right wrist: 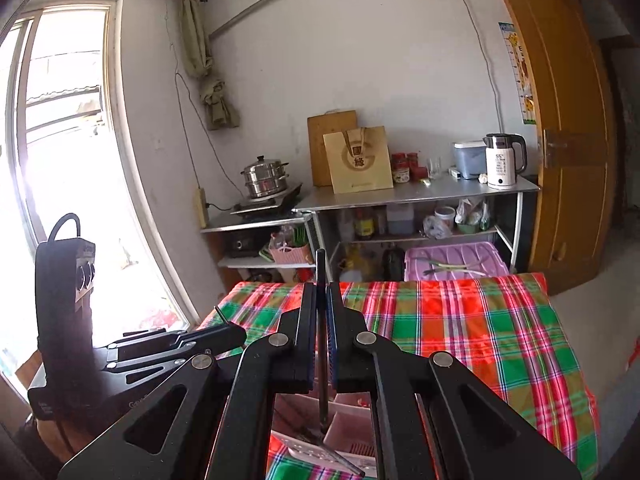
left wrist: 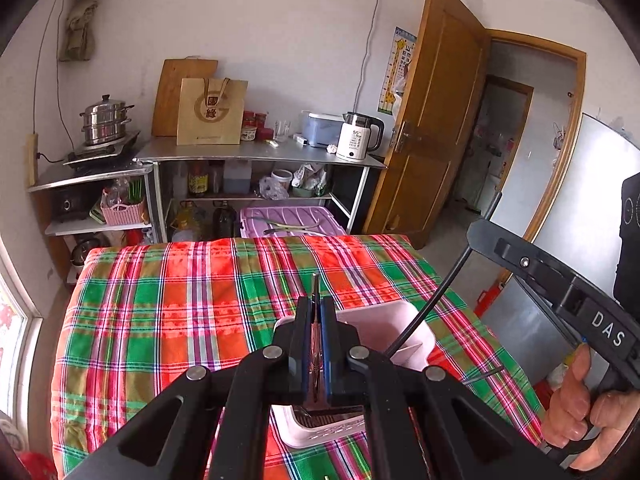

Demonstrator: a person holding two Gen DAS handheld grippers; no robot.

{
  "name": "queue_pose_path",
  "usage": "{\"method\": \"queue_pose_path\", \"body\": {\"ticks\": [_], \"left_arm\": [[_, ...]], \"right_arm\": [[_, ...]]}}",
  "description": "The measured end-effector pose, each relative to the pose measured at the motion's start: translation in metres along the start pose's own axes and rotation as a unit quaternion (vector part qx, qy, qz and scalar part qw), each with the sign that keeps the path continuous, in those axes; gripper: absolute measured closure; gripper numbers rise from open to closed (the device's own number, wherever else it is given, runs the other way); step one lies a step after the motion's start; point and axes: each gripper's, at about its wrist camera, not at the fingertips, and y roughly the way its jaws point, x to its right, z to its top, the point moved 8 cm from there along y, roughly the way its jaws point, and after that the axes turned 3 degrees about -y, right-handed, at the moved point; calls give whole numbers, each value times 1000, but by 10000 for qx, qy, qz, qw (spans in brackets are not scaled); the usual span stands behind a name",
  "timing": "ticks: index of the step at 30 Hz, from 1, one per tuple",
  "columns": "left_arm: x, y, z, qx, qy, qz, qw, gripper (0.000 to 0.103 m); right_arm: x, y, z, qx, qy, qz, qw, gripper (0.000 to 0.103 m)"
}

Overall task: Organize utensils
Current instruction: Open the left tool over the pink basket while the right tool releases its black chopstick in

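Observation:
My left gripper (left wrist: 315, 308) is shut on a thin metal utensil (left wrist: 315, 344) that stands upright between its pads. It hangs over a white plastic utensil holder (left wrist: 384, 320) with dividers on the plaid tablecloth (left wrist: 180, 300). My right gripper (right wrist: 321, 296) is shut on a black-handled utensil (right wrist: 321, 344); its lower end reaches down into the same holder (right wrist: 348, 428). That black handle (left wrist: 432, 300) also shows in the left wrist view, slanting into the holder. The right gripper's body (left wrist: 560, 292) is at the right; the left gripper's body (right wrist: 160, 348) is at the left.
A steel counter (left wrist: 260, 154) along the far wall carries a kettle (left wrist: 358, 136), a paper bag (left wrist: 212, 112) and a steamer pot (left wrist: 106, 120). A purple bin (left wrist: 292, 220) stands behind the table. An open wooden door (left wrist: 436, 120) is at the right, a window (right wrist: 60, 140) at the left.

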Motion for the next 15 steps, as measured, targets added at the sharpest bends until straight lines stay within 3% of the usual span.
{"method": "queue_pose_path", "body": {"ticks": [8,15], "left_arm": [[-9,16,-18,-250,-97,89,9996,99],[-17,-1,-16,-84,-265,188,9994,93]], "right_arm": [[5,17,-29,-562,2,12,9984,98],[7,-2,-24,-425,-10,-53,9991,92]]}}
